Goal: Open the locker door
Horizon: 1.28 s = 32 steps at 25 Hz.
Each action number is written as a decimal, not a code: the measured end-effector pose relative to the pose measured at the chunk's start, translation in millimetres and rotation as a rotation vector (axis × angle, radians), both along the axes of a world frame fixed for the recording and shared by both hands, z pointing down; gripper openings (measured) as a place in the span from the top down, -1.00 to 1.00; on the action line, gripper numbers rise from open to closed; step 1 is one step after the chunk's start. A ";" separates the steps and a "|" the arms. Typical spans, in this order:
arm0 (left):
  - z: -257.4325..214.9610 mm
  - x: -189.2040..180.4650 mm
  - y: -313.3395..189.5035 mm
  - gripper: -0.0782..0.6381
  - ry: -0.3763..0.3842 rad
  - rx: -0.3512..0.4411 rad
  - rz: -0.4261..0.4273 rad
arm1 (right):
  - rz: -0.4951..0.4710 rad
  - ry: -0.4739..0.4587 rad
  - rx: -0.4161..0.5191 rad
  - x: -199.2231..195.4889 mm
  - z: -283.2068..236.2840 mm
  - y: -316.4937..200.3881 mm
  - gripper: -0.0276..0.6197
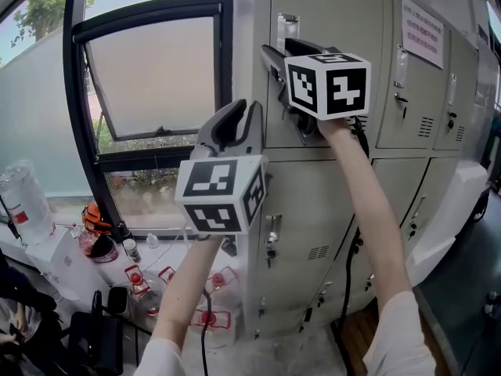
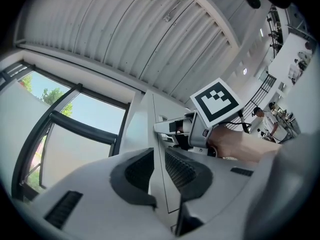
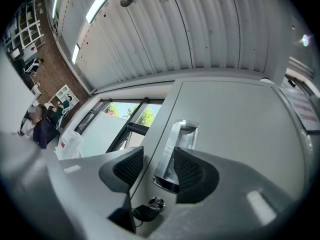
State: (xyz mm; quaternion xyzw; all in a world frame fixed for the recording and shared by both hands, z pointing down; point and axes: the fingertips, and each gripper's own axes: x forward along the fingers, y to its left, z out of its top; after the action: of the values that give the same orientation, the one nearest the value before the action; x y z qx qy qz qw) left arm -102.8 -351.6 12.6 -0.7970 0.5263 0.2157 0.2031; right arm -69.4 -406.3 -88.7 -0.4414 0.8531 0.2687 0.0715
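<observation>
The grey locker door (image 1: 329,22) at the top left of the cabinet looks closed, with a clear plastic handle (image 1: 287,26) near its left edge. My right gripper (image 1: 274,61) is against that door just below the handle, jaws wide open. In the right gripper view the handle (image 3: 176,144) stands between the jaws of the right gripper (image 3: 157,161), close to the right pad. A key (image 3: 150,209) hangs in the lock beneath. My left gripper (image 1: 235,110) points up beside the cabinet's left side. The left gripper (image 2: 159,156) has a narrow gap with nothing gripped.
A tilted window (image 1: 153,77) is left of the cabinet. Bottles and clutter (image 1: 102,245) fill the sill and table below. The lower locker door (image 1: 313,210) has its own handle and key (image 1: 271,251). More lockers and a notice (image 1: 423,31) run to the right.
</observation>
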 end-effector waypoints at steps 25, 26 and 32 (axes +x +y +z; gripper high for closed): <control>9.5 66.6 24.7 0.35 -0.068 -0.088 0.297 | 0.013 0.045 0.074 41.1 1.8 90.4 0.36; 9.7 69.5 27.1 0.35 -0.067 -0.086 0.308 | 0.014 0.046 0.075 43.6 1.9 93.9 0.36; 9.6 87.5 41.5 0.48 -0.069 -0.071 0.361 | 0.063 0.093 0.095 56.0 6.8 113.8 0.36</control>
State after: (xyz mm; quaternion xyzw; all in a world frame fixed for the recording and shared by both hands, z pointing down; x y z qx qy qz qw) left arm -15.3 -310.0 22.2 -0.8921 0.3746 0.2028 0.1508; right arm -13.4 -292.5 -82.0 -0.4509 0.8276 0.3314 0.0442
